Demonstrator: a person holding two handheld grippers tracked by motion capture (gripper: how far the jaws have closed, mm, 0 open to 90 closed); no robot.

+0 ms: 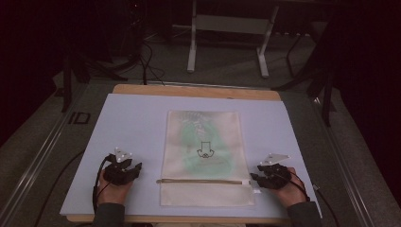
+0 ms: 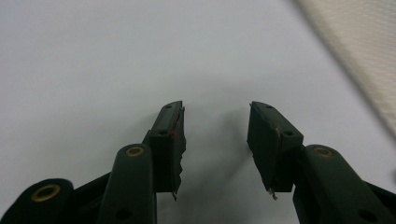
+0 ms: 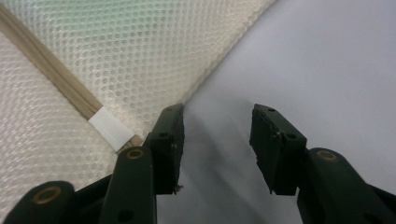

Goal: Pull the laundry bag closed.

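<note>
A cream mesh zip pouch (image 1: 205, 158) with green contents lies flat mid-mat on the pale lilac table mat (image 1: 132, 123); the left gripper (image 2: 215, 122) rests apart, jaws wide, empty; the right gripper (image 3: 217, 123) gapes empty beside the pouch's edge, near its white zip tab (image 3: 110, 128).

Room dim, corners nearly black; only the table (image 1: 142, 123) is lit, evenly, from overhead. High view soft and grainy. Gripper views brighter: claw bases blurred, soft shadows beneath, mesh bag (image 3: 140, 56) sharp nearby, blurred farther off.
</note>
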